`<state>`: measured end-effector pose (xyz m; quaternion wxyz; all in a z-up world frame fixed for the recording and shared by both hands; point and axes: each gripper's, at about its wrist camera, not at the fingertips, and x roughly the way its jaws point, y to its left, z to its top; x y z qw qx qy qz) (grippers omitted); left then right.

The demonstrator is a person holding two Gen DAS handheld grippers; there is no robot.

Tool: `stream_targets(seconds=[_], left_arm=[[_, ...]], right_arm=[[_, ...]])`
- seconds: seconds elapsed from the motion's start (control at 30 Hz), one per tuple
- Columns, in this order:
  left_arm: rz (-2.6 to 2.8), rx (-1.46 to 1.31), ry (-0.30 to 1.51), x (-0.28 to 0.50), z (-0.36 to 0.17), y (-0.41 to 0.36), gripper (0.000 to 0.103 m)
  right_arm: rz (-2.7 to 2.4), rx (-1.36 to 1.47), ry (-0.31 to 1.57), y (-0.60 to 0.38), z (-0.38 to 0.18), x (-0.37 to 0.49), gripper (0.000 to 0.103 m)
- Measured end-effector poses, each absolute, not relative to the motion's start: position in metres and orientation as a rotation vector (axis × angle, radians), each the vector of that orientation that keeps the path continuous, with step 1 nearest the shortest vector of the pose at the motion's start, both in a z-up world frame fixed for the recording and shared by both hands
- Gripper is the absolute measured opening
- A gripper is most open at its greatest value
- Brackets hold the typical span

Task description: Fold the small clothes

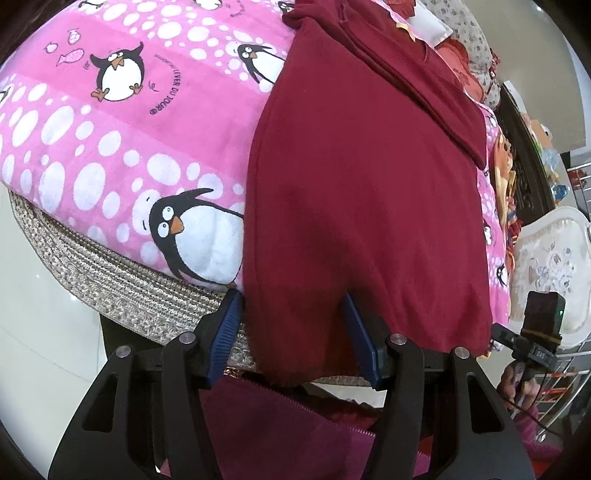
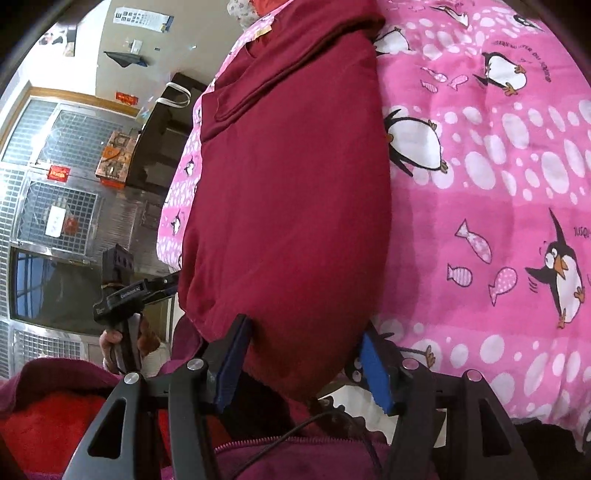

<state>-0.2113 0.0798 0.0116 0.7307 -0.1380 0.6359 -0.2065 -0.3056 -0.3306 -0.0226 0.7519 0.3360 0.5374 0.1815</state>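
Pink penguin blanket (image 1: 122, 147) spread over woven mat (image 1: 110, 288), eye chart (image 2: 144, 19) on far wall, white cushion (image 1: 550, 273) at right.

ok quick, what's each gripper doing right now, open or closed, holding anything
Left gripper: open, blue-padded jaws straddling the near hem of the dark red knit garment, not clamped.
Right gripper: open, jaws around the same hem's other corner.

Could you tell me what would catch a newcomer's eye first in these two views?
A dark red garment fills the middle of both views, lying lengthwise on a bright pink penguin blanket and hanging over its near edge. The left gripper and right gripper each have open blue-padded jaws straddling that hanging hem. Beneath the blanket's edge, a woven mat shows in the left wrist view.
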Motion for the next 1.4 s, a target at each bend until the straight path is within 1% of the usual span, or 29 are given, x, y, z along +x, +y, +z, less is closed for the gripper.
stream_targets(seconds=[0.17,0.23,0.27,0.3,0.33,0.4,0.5,0.57,0.63,0.67,0.73,0.8,0.83,0.87,0.9,0.97,1.03,1.07,1.1,1.13,1.2,1.4], left_arm=[[-0.439,-0.279,1.399,-0.213,0.013,0.074,0.055],[-0.429,-0.266,1.395,-0.214,0.014,0.073,0.055],[-0.424,-0.261,1.398,-0.214,0.014,0.070,0.045],[-0.423,-0.256,1.411,-0.215,0.014,0.067,0.037],[-0.430,-0.251,1.429,-0.216,0.015,0.065,0.029],[-0.443,-0.225,1.420,-0.220,0.020,0.062,0.029],[-0.443,-0.201,1.409,-0.221,0.025,0.058,0.029],[-0.456,-0.206,1.399,-0.222,0.031,0.056,0.029],[-0.480,-0.186,1.384,-0.221,0.035,0.050,0.029],[-0.484,-0.170,1.385,-0.221,0.035,0.046,0.029],[-0.470,-0.160,1.409,-0.218,0.027,0.042,0.029],[-0.452,-0.179,1.428,-0.214,0.021,0.041,0.032],[-0.443,-0.188,1.434,-0.213,0.020,0.042,0.036],[-0.440,-0.197,1.438,-0.211,0.019,0.043,0.037],[-0.436,-0.206,1.442,-0.211,0.018,0.043,0.039],[-0.436,-0.221,1.445,-0.209,0.017,0.045,0.039],[-0.444,-0.203,1.431,-0.210,0.019,0.044,0.038],[-0.451,-0.192,1.425,-0.211,0.021,0.044,0.027],[-0.460,-0.193,1.419,-0.210,0.024,0.044,0.019],[-0.472,-0.206,1.412,-0.208,0.027,0.045,0.010],[-0.499,-0.250,1.387,-0.201,0.037,0.049,0.010],[-0.563,-0.331,1.239,-0.172,0.082,0.053,0.009]], right_arm=[[0.403,0.688,1.147,-0.328,-0.020,-0.311,0.057],[0.410,0.633,1.142,-0.323,-0.017,-0.311,0.054],[0.413,0.596,1.141,-0.320,-0.014,-0.312,0.045],[0.424,0.572,1.133,-0.319,-0.011,-0.312,0.035],[0.449,0.583,1.121,-0.318,-0.008,-0.313,0.032],[0.498,0.610,1.106,-0.316,-0.004,-0.313,0.030],[0.504,0.571,1.132,-0.311,-0.010,-0.308,0.030],[0.505,0.640,1.163,-0.313,-0.022,-0.303,0.031],[0.514,0.754,1.137,-0.321,-0.030,-0.301,0.039],[0.526,0.798,1.122,-0.324,-0.033,-0.300,0.044],[0.527,0.806,1.111,-0.323,-0.036,-0.298,0.045],[0.528,0.813,1.107,-0.321,-0.038,-0.296,0.045],[0.527,0.819,1.107,-0.321,-0.038,-0.295,0.045],[0.529,0.818,1.106,-0.320,-0.038,-0.296,0.045],[0.533,0.811,1.105,-0.320,-0.038,-0.295,0.045],[0.538,0.784,1.104,-0.317,-0.037,-0.295,0.043],[0.528,0.738,1.106,-0.314,-0.033,-0.294,0.031],[0.526,0.736,1.102,-0.315,-0.031,-0.294,0.022],[0.530,0.752,1.091,-0.315,-0.028,-0.293,0.018],[0.537,0.760,1.081,-0.316,-0.026,-0.293,0.017],[0.556,0.750,1.047,-0.315,-0.013,-0.289,0.015],[0.603,0.701,0.933,-0.317,0.028,-0.274,0.015]])
